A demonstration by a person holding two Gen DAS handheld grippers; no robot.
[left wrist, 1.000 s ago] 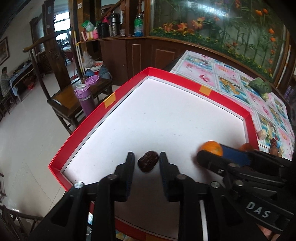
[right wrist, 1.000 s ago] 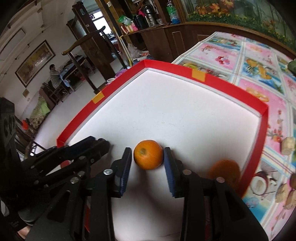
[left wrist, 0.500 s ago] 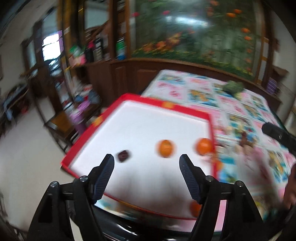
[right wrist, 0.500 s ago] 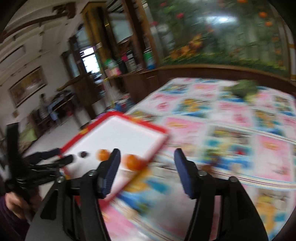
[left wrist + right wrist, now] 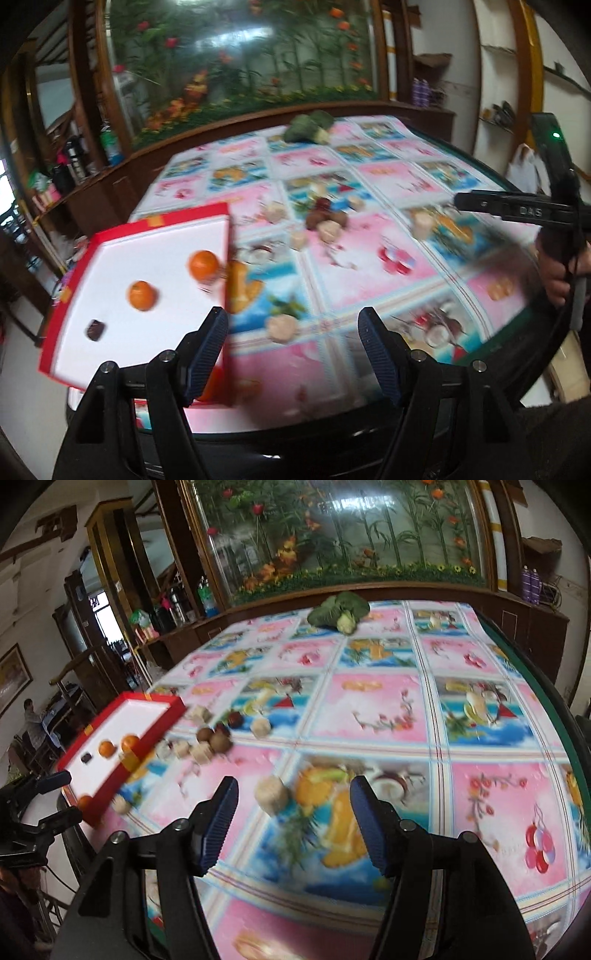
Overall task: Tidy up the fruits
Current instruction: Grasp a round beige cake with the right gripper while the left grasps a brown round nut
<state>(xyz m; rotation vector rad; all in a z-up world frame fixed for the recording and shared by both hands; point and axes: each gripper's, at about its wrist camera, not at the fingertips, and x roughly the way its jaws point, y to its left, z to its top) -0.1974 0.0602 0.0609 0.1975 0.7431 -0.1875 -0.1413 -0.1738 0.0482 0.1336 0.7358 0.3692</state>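
My left gripper [image 5: 291,350] gapes wide, empty, above the table edge. Red tray [image 5: 74,273] to my left holds two oranges [image 5: 203,263] and a dark fruit [image 5: 96,329]. My right gripper [image 5: 517,210] far right.

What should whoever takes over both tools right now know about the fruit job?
Left tool: open, empty, raised over the table edge beside the red tray.
Right tool: open, empty, above the tablecloth.
Done: two oranges and a dark fruit lie in the tray.
Left: a cluster of brown and pale items on the cloth near the tray, a pale one ahead of the right tool, and another orange at the tray's near side. Frames are blurred.
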